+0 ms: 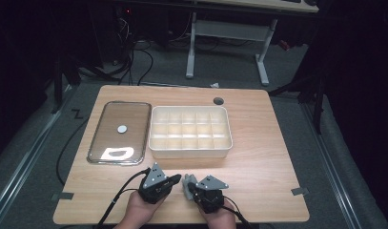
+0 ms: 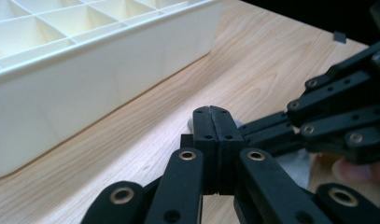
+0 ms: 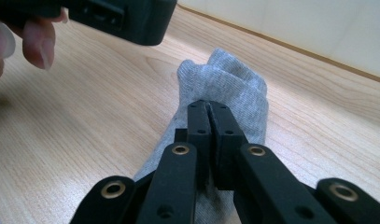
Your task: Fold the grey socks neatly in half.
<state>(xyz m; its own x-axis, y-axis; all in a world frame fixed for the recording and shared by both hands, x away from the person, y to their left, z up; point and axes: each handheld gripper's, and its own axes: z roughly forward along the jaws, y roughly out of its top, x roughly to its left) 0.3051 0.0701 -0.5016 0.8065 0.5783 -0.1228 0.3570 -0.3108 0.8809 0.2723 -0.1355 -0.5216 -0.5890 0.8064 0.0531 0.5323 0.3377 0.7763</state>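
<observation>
Pinching the grey sock (image 3: 225,88), the right gripper (image 3: 210,106) shows no writing.

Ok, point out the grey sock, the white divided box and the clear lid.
Grey sock (image 3: 234,84), right gripper view, on its bunched top fold.
White divided box (image 1: 189,152), high view, on its near wall.
Clear lid (image 1: 129,114), high view, on its bare upper part.

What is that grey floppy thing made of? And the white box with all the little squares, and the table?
The grey thing looks like soft knitted cloth, maybe a sock: fine ribbed stitches show, and it bunches into folds. The white box seems to be smooth plastic, with thin moulded walls and a slight sheen. The table looks like wood, though the printed-looking grain could be a laminate.
</observation>
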